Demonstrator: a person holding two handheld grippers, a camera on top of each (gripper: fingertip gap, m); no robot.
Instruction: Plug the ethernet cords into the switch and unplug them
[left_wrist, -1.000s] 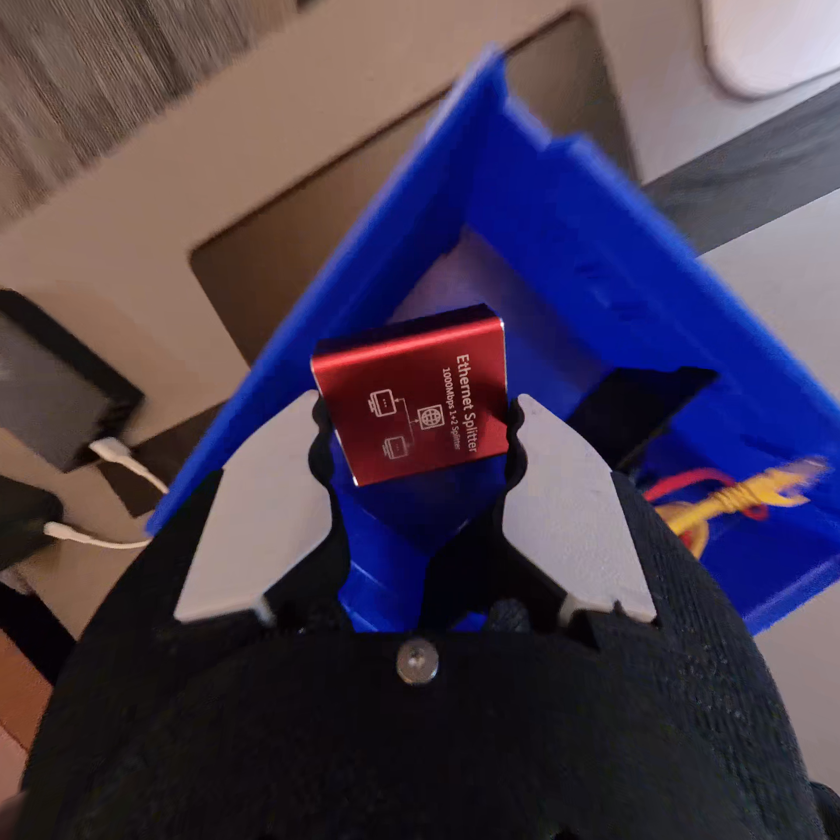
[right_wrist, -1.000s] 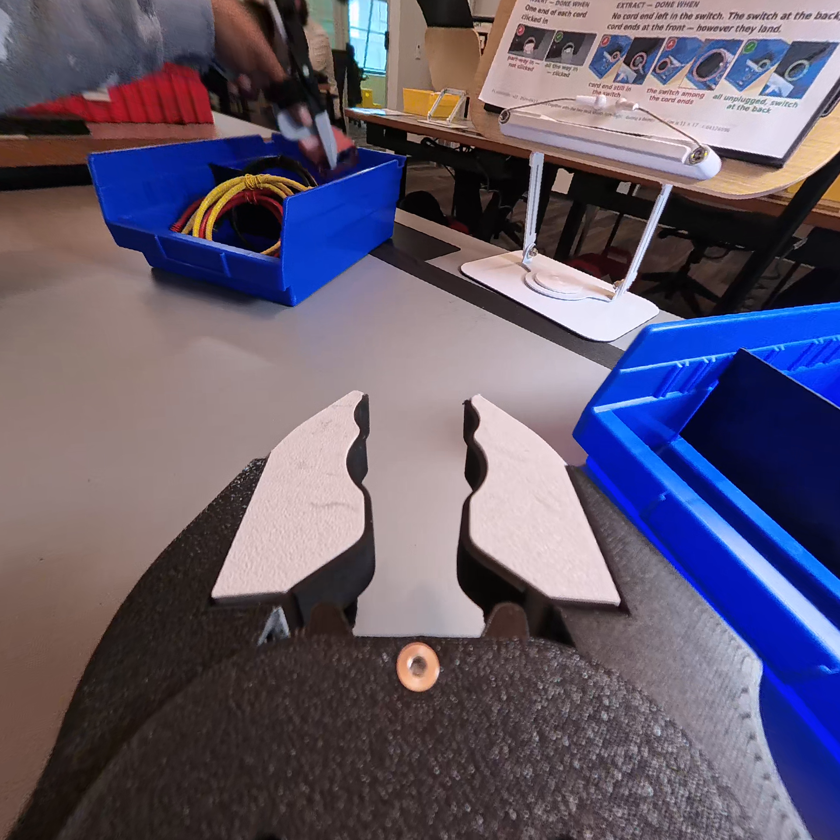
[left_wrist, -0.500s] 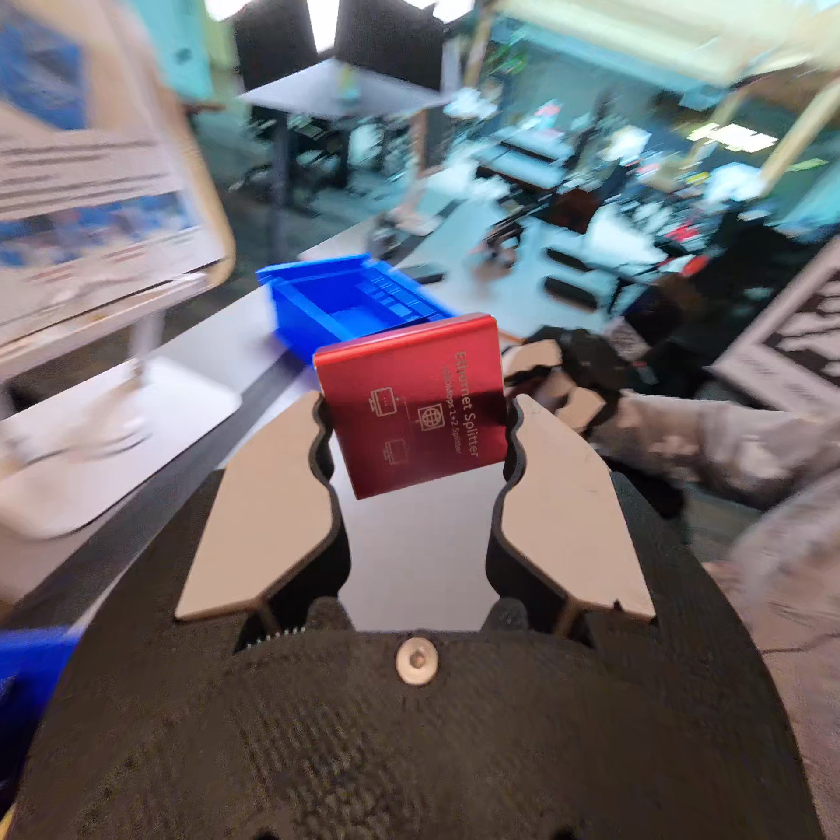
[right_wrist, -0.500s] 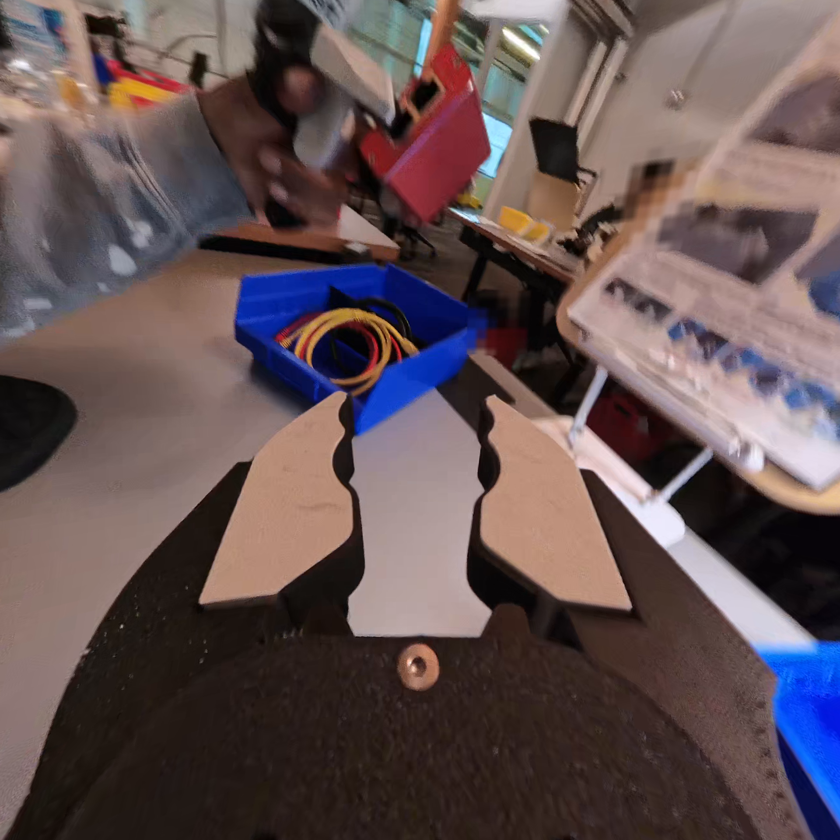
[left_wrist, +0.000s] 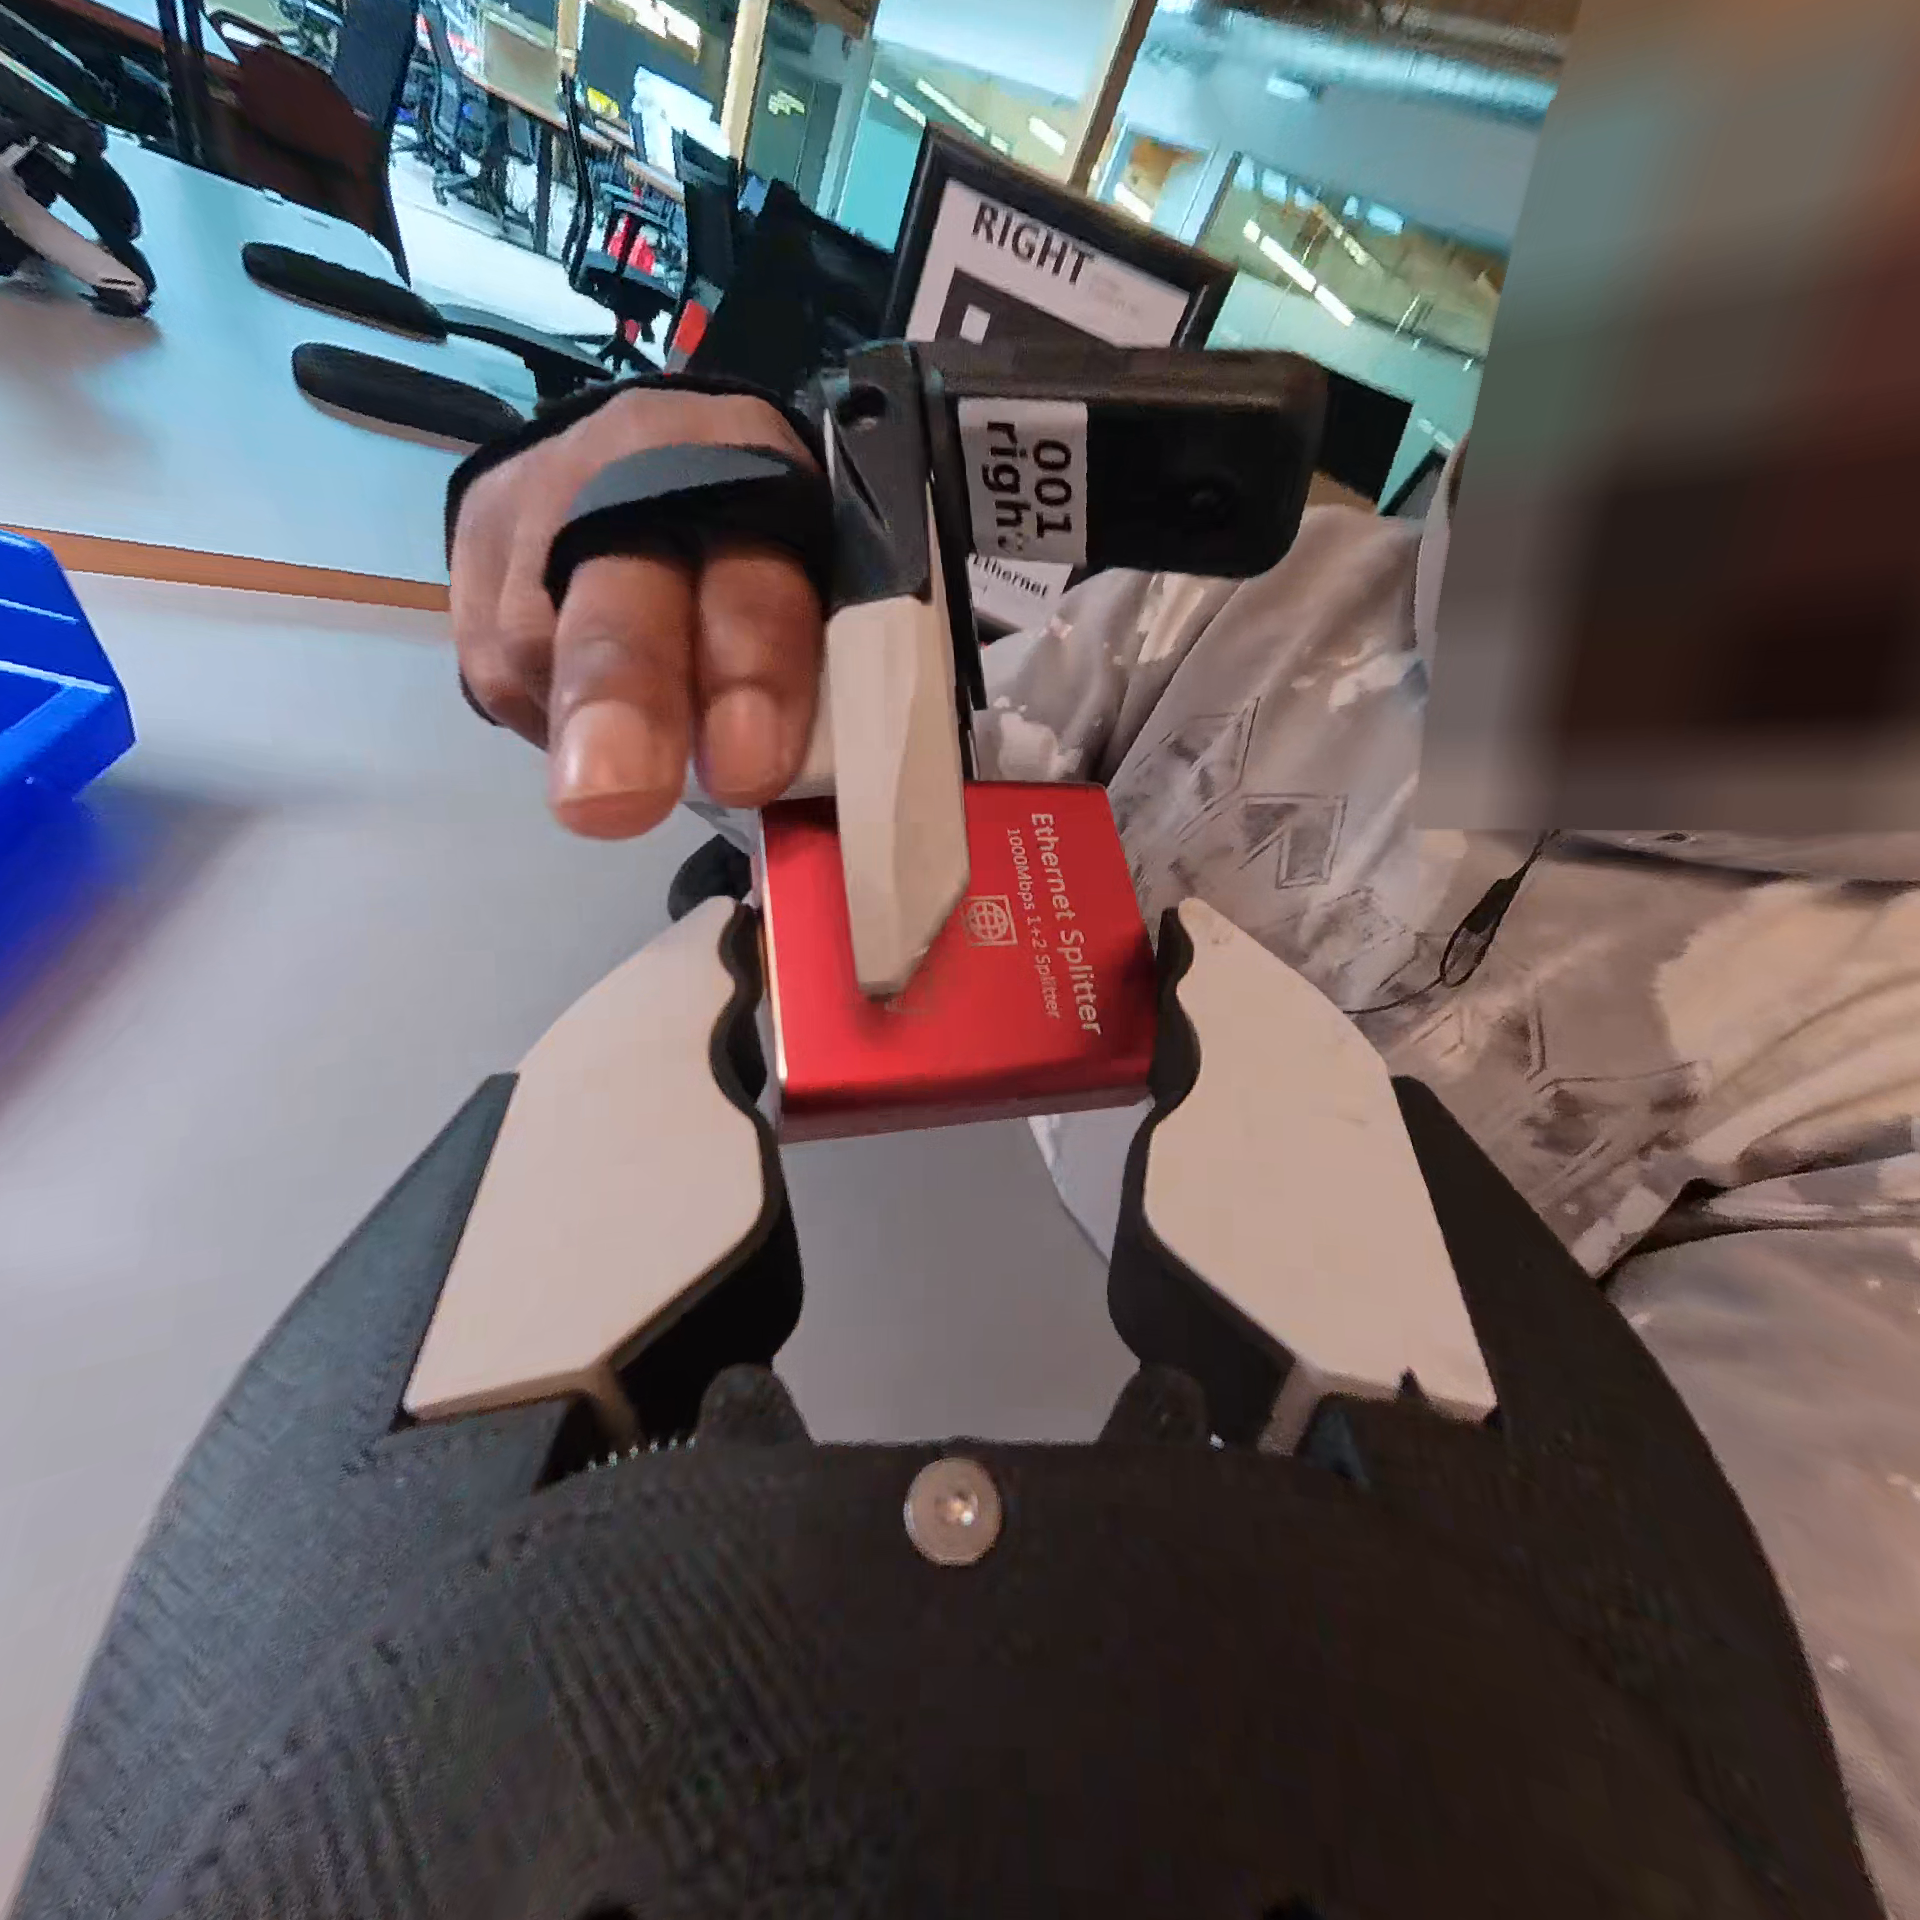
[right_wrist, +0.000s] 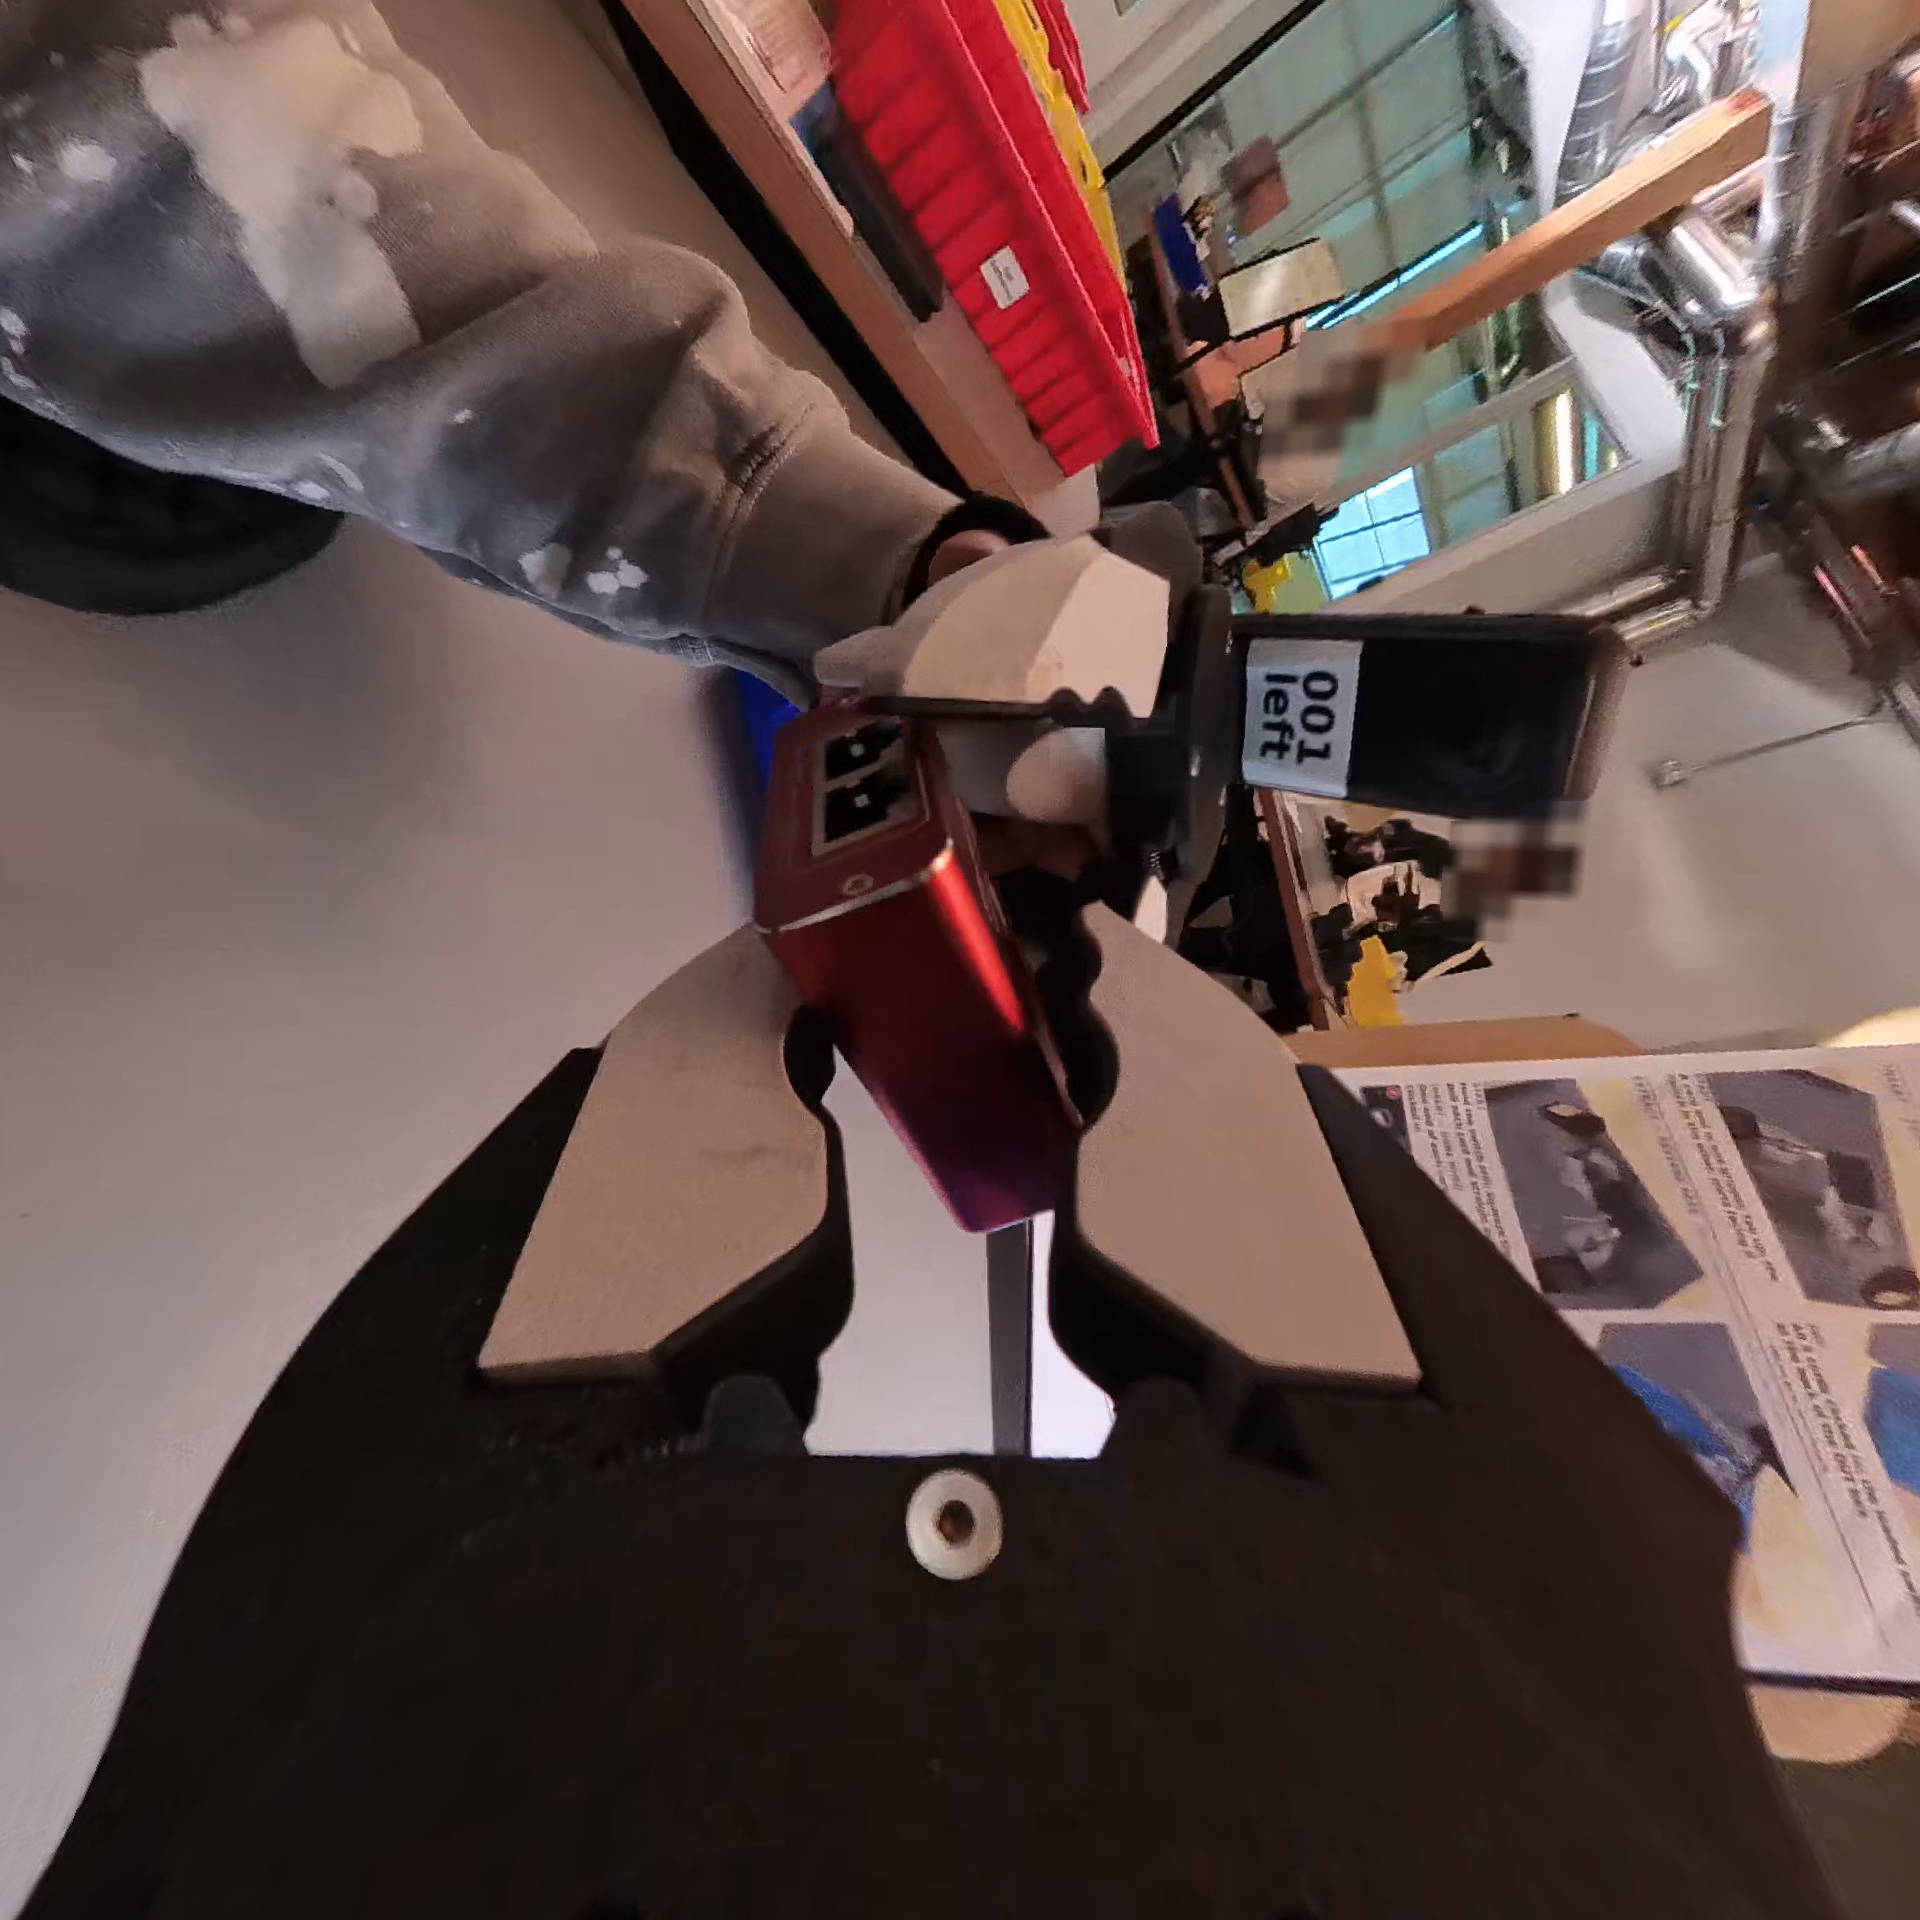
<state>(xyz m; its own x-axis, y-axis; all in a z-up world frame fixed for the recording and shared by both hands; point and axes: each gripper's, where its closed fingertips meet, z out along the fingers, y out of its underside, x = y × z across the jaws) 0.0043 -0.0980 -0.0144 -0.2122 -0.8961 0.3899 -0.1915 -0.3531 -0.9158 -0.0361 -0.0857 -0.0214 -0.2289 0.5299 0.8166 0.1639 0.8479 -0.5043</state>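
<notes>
The flat red anodised metal ethernet switch (left_wrist: 961, 961) is sitting up off the grey table (left_wrist: 260, 1039), held between both tools. The left gripper (left_wrist: 961, 940) is clamping it by its two narrow edges, both pale pads pressing against the casing. In the right wrist view the right gripper (right_wrist: 940, 1023) is closing around the switch (right_wrist: 914, 997) across its broad faces; its right finger is touching the casing, while contact on the left side is unclear. The port end with two sockets is facing away from the right camera. A person's hand (left_wrist: 634, 623) in a grey mottled sleeve (right_wrist: 416, 343) is working the right tool. A blue plastic bin (left_wrist: 47, 686) is showing at the left edge.
</notes>
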